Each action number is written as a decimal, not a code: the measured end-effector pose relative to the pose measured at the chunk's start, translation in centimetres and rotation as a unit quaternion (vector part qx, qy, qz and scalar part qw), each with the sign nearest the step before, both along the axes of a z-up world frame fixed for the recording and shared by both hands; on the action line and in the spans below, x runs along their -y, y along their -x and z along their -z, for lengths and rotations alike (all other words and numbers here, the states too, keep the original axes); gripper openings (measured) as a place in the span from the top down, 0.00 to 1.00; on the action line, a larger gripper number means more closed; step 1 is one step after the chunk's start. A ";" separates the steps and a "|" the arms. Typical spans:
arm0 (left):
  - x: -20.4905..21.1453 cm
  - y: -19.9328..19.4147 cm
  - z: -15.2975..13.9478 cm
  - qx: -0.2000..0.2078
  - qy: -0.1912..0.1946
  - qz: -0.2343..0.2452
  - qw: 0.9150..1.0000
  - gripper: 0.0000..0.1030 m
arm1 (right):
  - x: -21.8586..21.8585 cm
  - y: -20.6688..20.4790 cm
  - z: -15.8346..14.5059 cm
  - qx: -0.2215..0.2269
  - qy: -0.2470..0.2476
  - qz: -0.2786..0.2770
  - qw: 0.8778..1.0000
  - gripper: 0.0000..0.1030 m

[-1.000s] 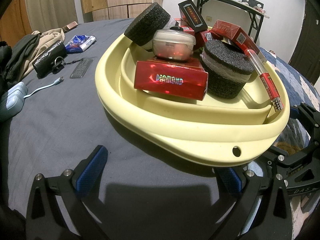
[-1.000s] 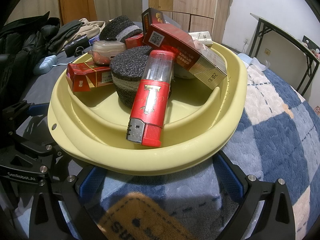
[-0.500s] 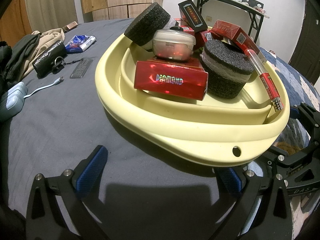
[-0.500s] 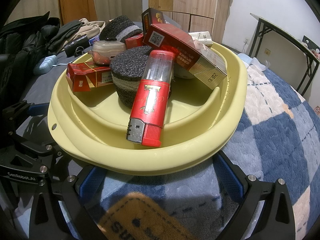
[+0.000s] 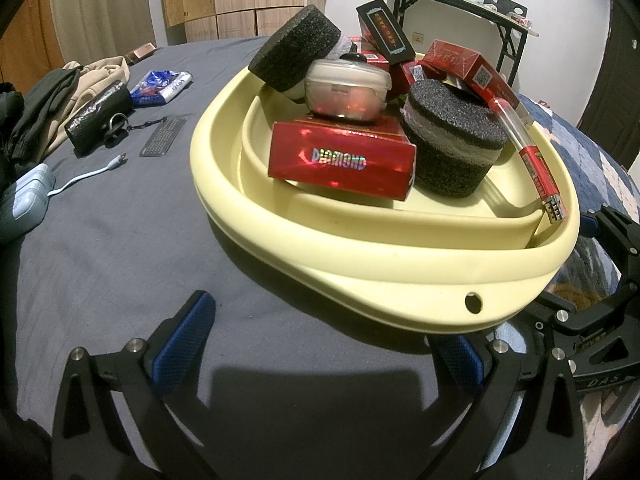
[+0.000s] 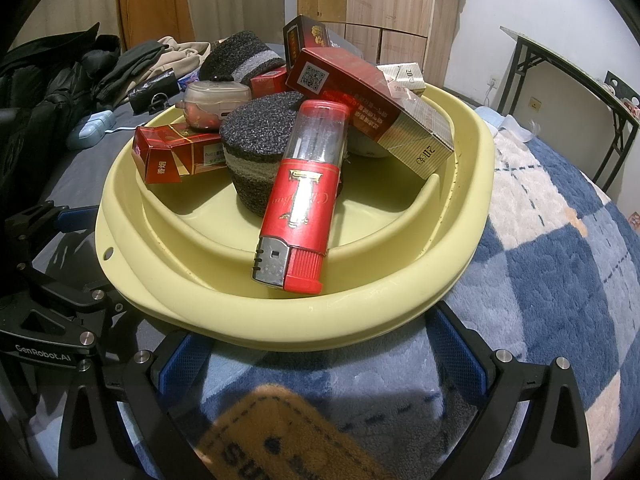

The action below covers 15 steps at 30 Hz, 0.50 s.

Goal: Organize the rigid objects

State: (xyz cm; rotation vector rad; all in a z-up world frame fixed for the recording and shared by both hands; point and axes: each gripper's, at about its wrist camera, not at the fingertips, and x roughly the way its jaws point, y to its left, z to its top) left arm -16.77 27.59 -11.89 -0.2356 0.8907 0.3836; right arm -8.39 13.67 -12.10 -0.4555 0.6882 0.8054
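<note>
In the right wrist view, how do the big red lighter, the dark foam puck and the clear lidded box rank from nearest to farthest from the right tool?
1. Big red lighter: front of basin, nearest the right tool.
2. Dark foam puck: middle, behind the lighter.
3. Clear lidded box: back left, farthest.

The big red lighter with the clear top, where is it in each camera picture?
Left wrist view: the big red lighter with the clear top leans along the right side, its metal end on the rim of the yellow plastic basin.
Right wrist view: the lighter is centre front.
Shared landmark: the dark round foam block beside it.
</note>
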 end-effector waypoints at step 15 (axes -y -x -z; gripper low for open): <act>0.0 0.0 0.0 0.000 0.000 0.000 1.000 0.00 | -0.1 0.0 0.0 0.000 0.000 0.000 1.000 0.00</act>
